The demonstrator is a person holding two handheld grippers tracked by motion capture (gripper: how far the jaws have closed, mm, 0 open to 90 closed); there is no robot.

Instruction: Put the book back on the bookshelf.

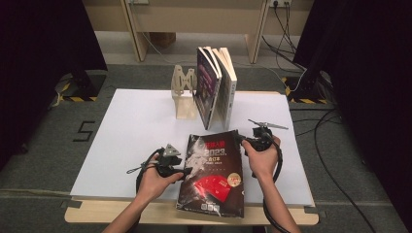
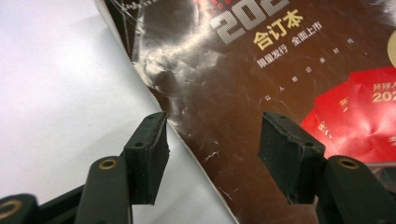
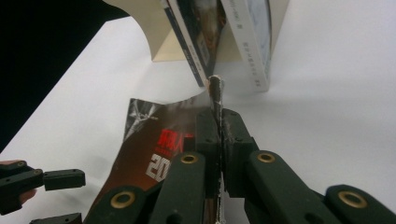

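— Where is the magazine?
— The dark glossy magazine (image 1: pixel 212 172) lies on the white tabletop (image 1: pixel 131 131), at the near edge and a little right of the middle. Its near end juts just past the white sheet onto the wooden rim (image 1: pixel 155 212). The cover carries "2023", yellow characters and red packets.

— Who has hold of it?
— The right tongs (image 1: pixel 241 141) do. In the right gripper view their jaws are pressed together on the magazine's far right edge (image 3: pixel 215 100), and that corner is lifted and curled off the tabletop.

— And the left tongs?
— The left tongs (image 1: pixel 187 173) sit at the magazine's left edge, jaws spread apart. In the left gripper view one jaw is over the bare white surface and the other over the cover, with the edge of the magazine (image 2: pixel 187 144) running between them. They grip nothing.

— What stands beyond it?
— Farther back, near the middle of the tabletop, a pale wooden bookstand (image 1: pixel 183 94) holds upright books (image 1: pixel 216 87). They lean apart at the top, just to the right of the stand. The nearest book's lower corner is close to the magazine's raised edge; whether they touch cannot be told.

— Around the tabletop?
— Grey floor (image 1: pixel 43 145), with black cables (image 1: pixel 335 145) on the right.
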